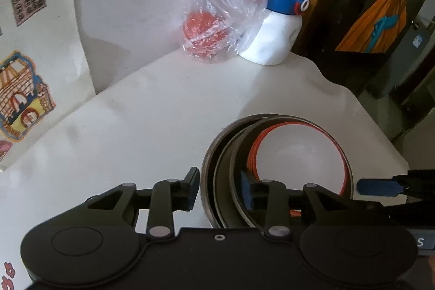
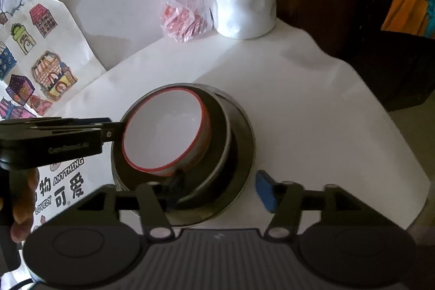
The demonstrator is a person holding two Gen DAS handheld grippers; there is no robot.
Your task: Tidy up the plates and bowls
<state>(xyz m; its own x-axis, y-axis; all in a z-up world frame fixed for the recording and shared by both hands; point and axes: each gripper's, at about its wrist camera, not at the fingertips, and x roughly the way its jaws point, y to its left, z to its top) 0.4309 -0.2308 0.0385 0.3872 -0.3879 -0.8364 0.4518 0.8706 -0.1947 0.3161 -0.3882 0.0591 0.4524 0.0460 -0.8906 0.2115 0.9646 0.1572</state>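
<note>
Here, the left claw (image 1: pixel 221 190) is straddling the stacked bowls' (image 2: pixel 217 154) near rims, jaws spread; the right claw (image 2: pixel 217 188), likewise spread, is bracketing their opposite side on the tabletop (image 2: pixel 312 113).

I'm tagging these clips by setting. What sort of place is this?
Probably a home, perhaps a child's corner: a white table against a wall, holding nested bowls, a kids' water bottle, and a tote bag printed with cartoon houses.
</note>
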